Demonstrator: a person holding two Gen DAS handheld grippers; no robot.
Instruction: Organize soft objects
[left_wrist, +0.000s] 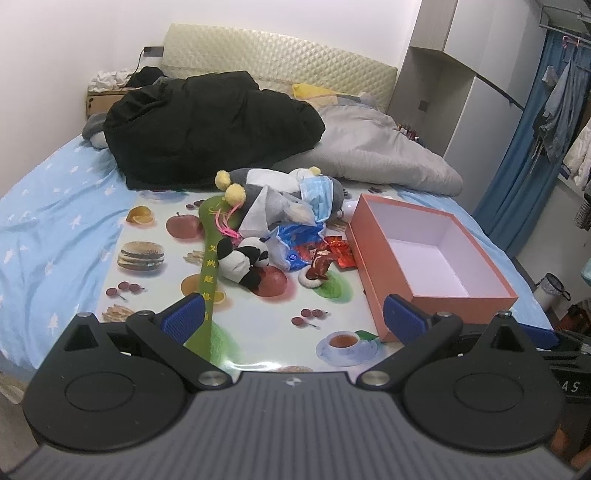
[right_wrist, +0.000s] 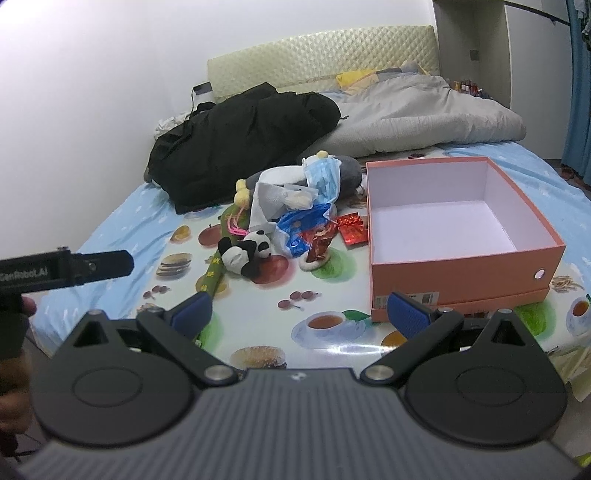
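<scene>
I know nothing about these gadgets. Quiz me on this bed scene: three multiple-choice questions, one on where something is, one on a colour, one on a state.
1. Where does the panda plush lie?
A. inside the box
B. on the printed mat, left of the box
C. on the black coat

2. What colour is the outside of the box?
A. orange-pink
B. green
C. black

3. What is in the box?
A. toys
B. a mask
C. nothing

Answers: 1 B, the panda rests on the fruit-print mat beside the pile. 2 A, its outer walls show orange-pink. 3 C, only its bare white interior shows.
</scene>
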